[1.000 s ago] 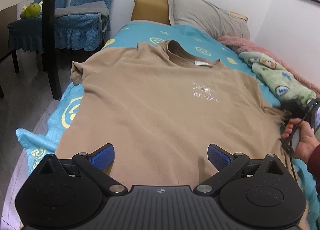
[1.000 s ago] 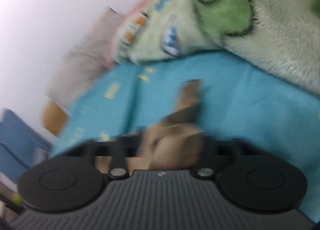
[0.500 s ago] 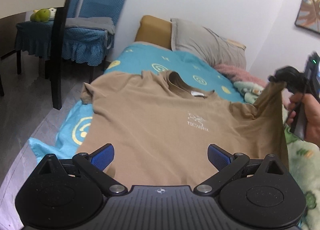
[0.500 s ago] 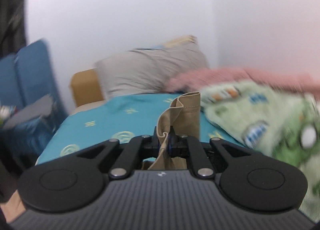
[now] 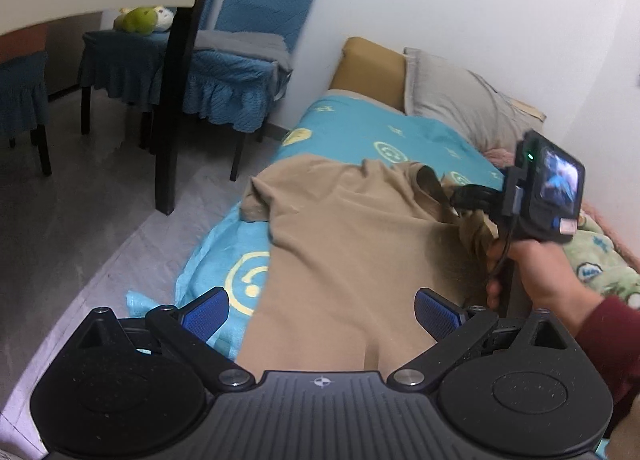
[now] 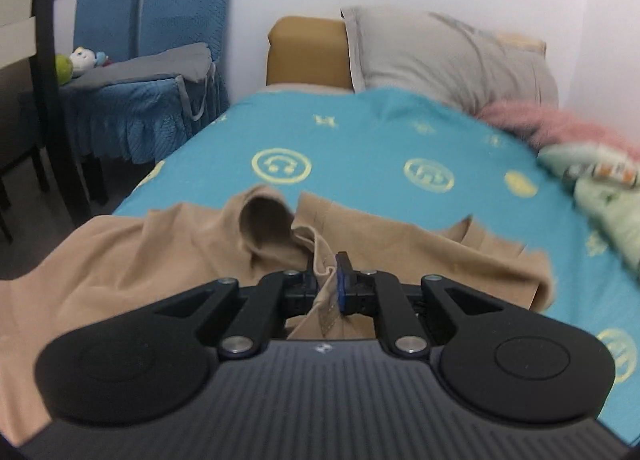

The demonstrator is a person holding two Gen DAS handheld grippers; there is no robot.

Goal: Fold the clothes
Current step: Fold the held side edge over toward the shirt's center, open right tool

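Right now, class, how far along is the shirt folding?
Done: the tan T-shirt's right side is folded over its front. In hand: the right gripper is shut on its fabric. Left: the left gripper hovers open, and the left sleeve and hem remain unfolded.

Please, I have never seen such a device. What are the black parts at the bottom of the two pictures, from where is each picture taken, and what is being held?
No robot here: a person holds two hand-held grippers, each carrying a camera looking along its fingers. One picture comes from the left gripper, open, holding nothing, above the bed. The other comes from the right gripper, shut on the tan T-shirt, pinching a fold. In the left picture the person's right hand carries that gripper. A grey pillow and a green blanket also lie there.
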